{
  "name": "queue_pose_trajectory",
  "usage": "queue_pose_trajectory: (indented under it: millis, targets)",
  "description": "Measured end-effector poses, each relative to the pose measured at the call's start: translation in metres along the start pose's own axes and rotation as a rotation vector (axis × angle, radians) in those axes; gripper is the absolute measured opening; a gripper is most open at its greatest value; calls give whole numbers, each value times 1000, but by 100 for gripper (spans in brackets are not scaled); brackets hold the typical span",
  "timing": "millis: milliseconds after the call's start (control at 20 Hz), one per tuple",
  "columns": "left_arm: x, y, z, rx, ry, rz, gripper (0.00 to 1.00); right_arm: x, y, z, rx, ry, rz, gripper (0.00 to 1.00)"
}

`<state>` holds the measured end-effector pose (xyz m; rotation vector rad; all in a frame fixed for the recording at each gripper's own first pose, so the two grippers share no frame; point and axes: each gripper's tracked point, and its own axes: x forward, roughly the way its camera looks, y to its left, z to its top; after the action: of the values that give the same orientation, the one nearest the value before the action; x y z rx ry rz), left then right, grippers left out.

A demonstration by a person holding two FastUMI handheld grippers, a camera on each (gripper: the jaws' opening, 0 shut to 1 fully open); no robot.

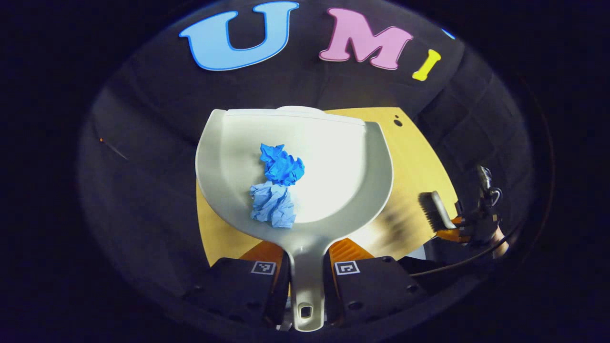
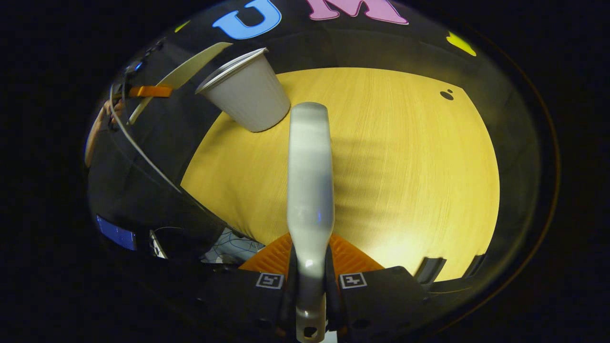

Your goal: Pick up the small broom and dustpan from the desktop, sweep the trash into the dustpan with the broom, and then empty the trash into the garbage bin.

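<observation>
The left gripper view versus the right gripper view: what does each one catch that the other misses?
Left gripper view: two crumpled blue paper balls lying in the dustpan, whose handle the left tongs clamp.

Right gripper view: the grey garbage bin at the table's edge, and the broom handle gripped by the right tongs.

Both: the yellow wooden table, dustpan and broom.

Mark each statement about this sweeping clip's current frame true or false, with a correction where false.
1. Two crumpled blue paper wads lie in the dustpan. True.
2. The left gripper is open with nothing between its fingers. False: it is shut on the dustpan's handle.
3. The right gripper clamps the broom by its handle. True.
4. The garbage bin lies tipped on its side on the wooden desktop. False: the grey bin stands at the desktop's far left edge, mouth up.
5. Paper trash lies on the desktop beside the broom. False: the wads are in the dustpan.
</observation>
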<state>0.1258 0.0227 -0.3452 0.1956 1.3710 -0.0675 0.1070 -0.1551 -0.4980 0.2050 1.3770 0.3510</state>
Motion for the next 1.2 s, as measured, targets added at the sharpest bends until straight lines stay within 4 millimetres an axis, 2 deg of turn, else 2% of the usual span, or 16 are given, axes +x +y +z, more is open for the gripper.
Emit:
queue_pose_trajectory:
  millis: [200,350,450,550,700,850,1050,1200]
  targets:
    - [-4,-1,8,65,130,130,29,-2,-2,1,46,0,47,28]
    - [-14,-13,9,150,206,218,28,-2,-4,6,10,18,12,28]
    - [-19,-15,17,245,263,270,29,0,5,3,47,5,18,29]
    - [-21,-10,24,329,304,318,28,3,9,1,109,-13,50,28]
    - [-28,-12,34,419,348,347,29,4,3,-2,144,-27,48,29]
    - [-28,-7,34,477,375,391,28,1,-10,-5,170,-32,32,29]
    - [-31,-5,32,484,372,461,29,-2,-23,-3,194,-38,28,29]
    - [-28,-3,37,456,286,494,29,-5,-28,4,199,-43,33,29]
